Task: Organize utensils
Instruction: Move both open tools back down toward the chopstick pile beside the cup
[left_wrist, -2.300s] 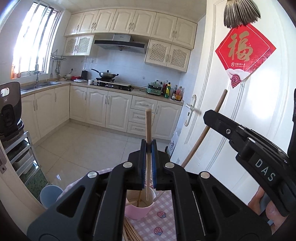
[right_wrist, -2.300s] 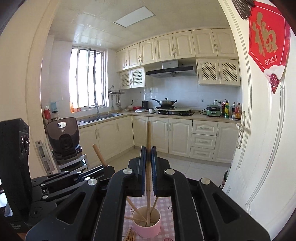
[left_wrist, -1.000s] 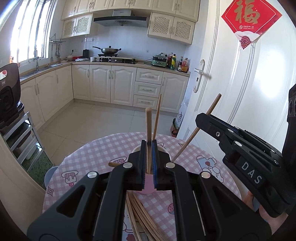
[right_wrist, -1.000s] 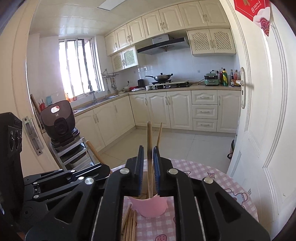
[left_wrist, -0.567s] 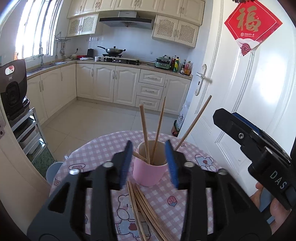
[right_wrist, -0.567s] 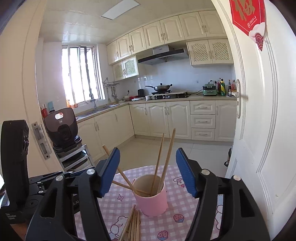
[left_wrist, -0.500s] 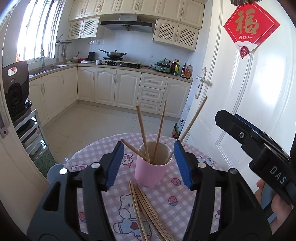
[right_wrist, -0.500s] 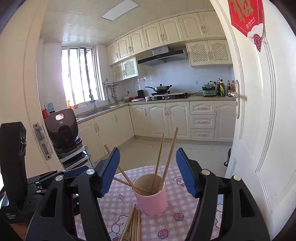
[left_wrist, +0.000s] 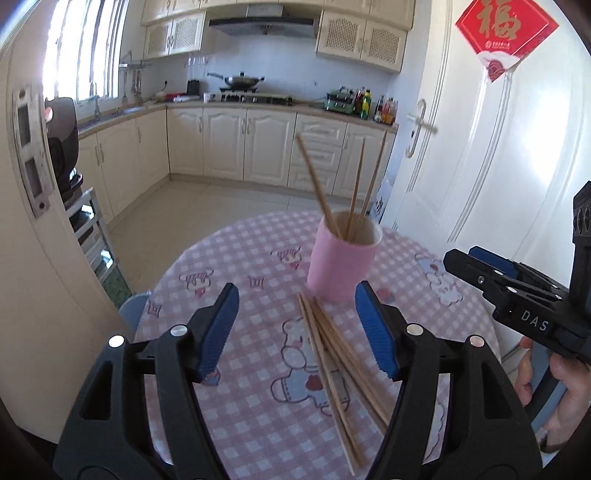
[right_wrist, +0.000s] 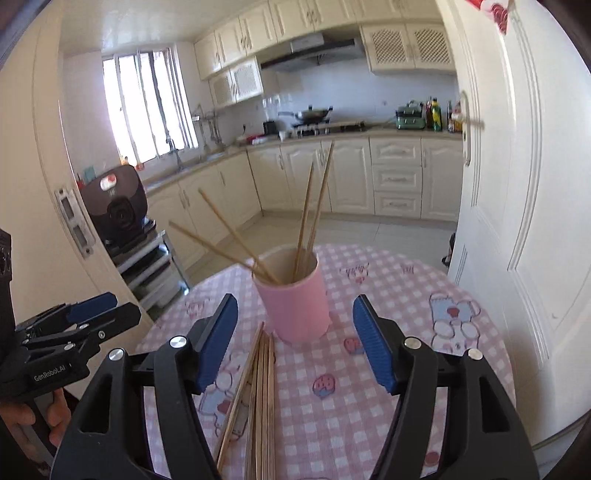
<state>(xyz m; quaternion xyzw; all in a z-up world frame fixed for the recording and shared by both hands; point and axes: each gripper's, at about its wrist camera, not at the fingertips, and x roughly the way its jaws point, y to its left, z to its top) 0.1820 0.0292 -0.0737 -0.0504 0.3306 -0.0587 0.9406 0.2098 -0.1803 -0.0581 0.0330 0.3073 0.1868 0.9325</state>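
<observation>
A cream-cabinet kitchen lies behind a round table (left_wrist: 229, 266) with a pink checked cloth. A pink cup (left_wrist: 341, 264) stands near the middle, several chopsticks leaning in it; the loose chopsticks (left_wrist: 332, 354) lie in a heap just in front of it, one end near its base. The left gripper (left_wrist: 297, 330) is opening, nothing between its jaws; the right gripper (right_wrist: 293, 338) stands wide and empty too. Both hover over the heap. The sticks overlap, so a pinch may take two or roll one off. The cup looks light; a nudge to its leaning sticks could tip it. The heap's near ends run out of frame, so the count is unclear, as is the cup's bottom.
</observation>
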